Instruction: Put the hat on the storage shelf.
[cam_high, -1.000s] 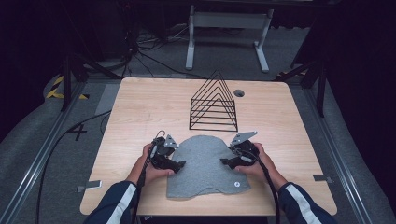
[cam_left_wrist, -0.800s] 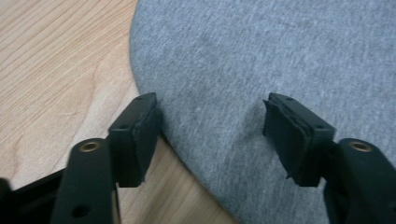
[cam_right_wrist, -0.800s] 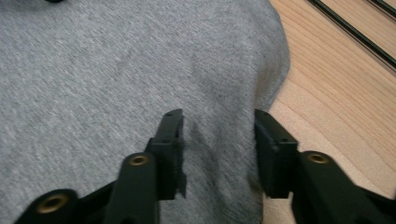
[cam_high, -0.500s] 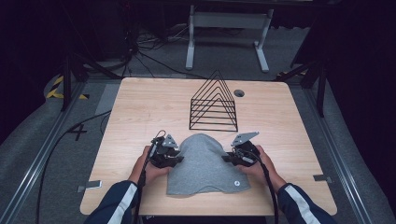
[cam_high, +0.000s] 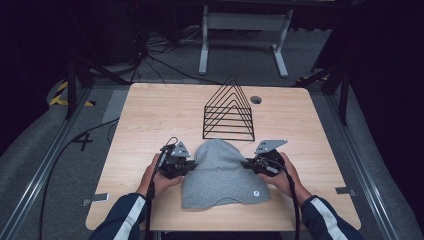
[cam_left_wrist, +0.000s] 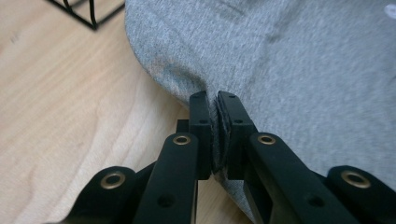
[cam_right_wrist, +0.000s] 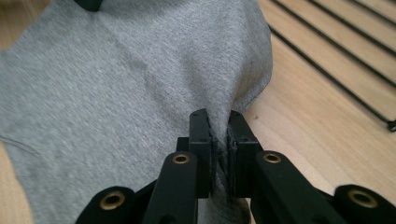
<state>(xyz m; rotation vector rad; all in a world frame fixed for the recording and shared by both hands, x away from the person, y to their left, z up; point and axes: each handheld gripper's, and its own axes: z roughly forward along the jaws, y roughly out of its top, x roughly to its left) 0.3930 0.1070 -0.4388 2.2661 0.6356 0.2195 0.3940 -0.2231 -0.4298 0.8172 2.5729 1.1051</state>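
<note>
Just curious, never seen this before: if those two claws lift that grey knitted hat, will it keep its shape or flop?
Probably flop: the grey hat lies flat and puckers where the left gripper and right gripper pinch its edges. It looks light, thin jersey. Unlikely to slip, since fabric bunches between the jaws.

A lab-like recording room: a lone wooden table (cam_high: 150, 115) mid-frame, dark surroundings, cables (cam_high: 150, 55) on grey floor upper left.

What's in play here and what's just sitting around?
In play: grey beanie; left gripper and right gripper, each clamped on one side edge.
Lying about: black wire rack; table.
</note>
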